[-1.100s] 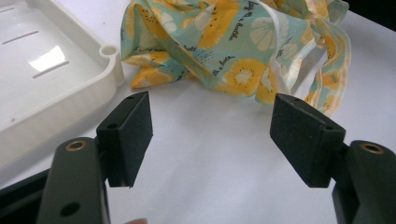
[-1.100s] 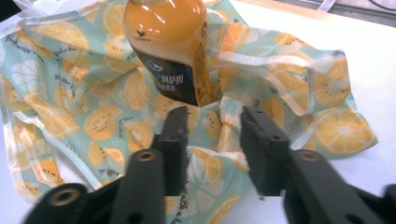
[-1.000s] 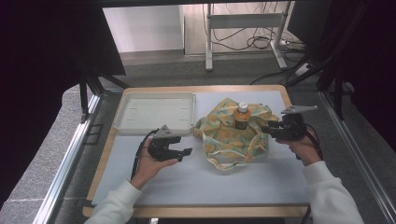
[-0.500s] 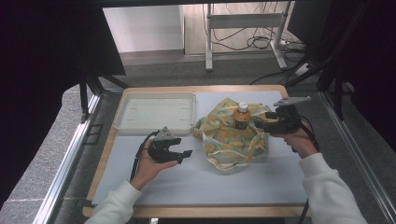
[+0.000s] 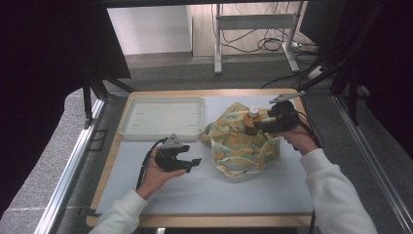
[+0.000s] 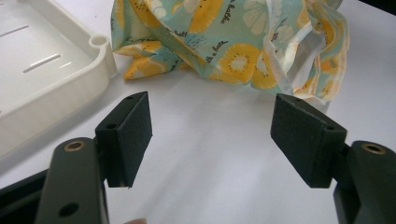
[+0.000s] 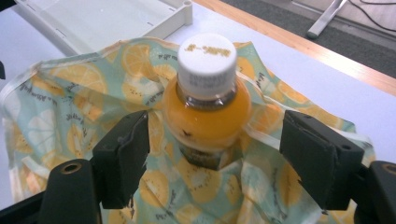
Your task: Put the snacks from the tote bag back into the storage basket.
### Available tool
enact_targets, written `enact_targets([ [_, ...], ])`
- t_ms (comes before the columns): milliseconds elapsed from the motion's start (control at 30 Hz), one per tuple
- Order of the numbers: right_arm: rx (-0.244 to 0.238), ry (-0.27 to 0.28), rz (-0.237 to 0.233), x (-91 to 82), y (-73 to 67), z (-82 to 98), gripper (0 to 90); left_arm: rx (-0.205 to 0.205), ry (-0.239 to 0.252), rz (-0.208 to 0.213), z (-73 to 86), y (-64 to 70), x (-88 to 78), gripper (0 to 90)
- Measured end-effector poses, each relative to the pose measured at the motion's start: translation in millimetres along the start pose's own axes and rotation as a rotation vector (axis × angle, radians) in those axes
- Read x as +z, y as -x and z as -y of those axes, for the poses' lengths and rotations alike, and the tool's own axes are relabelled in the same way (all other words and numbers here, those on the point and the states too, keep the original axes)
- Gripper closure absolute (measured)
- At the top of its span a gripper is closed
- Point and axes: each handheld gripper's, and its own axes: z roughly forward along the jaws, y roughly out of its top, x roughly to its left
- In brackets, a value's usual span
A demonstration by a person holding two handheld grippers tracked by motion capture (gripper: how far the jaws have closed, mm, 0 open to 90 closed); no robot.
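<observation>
Your right gripper has just been opening; its fingers now stand wide either side of the bottle, clear of it, which stands upright in the printed bag on the tabletop. Your left gripper is wide open, holding nothing. Next, likely draw the bag up. The bottle's base is hidden by fabric.

The person wears a white long-sleeved top, its cuffs ending at the wrists. Each hand carries a black gripper. The left gripper has a grey three-cornered plate on top and a black cable looping from its rear. The right gripper bears a like grey plate and its own black cable. Each jaw is a matt black arm with a brass-ringed screw hole and a rough, dark, rectangular foam pad.
</observation>
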Motion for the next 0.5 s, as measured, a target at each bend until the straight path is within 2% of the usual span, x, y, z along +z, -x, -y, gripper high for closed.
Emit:
enact_targets([
  [133, -0.01, -0.035, -0.002, 11.6, -3.4, -8.6, 21.8, -0.008, 0.006, -0.002, 0.4, -2.0, -0.9, 29.3],
  [200, -0.021, -0.062, 0.014, 20.9, -5.2, -15.7, 19.4, -0.012, 0.009, -0.001, 0.8, -2.6, -1.2, 29.3],
  [267, -0.018, -0.067, 0.008, 24.0, -5.3, -17.8, 18.7, -0.013, 0.01, 0.003, 1.1, -2.2, -1.6, 29.3],
  [333, -0.019, -0.098, 0.019, 33.0, -6.3, -22.1, 18.0, -0.013, 0.012, 0.006, 1.0, -1.6, -1.9, 29.2],
  [500, -0.035, -0.13, 0.026, 44.0, -8.0, -22.7, 19.2, -0.011, 0.013, 0.005, 1.4, -2.0, -2.5, 29.1],
])
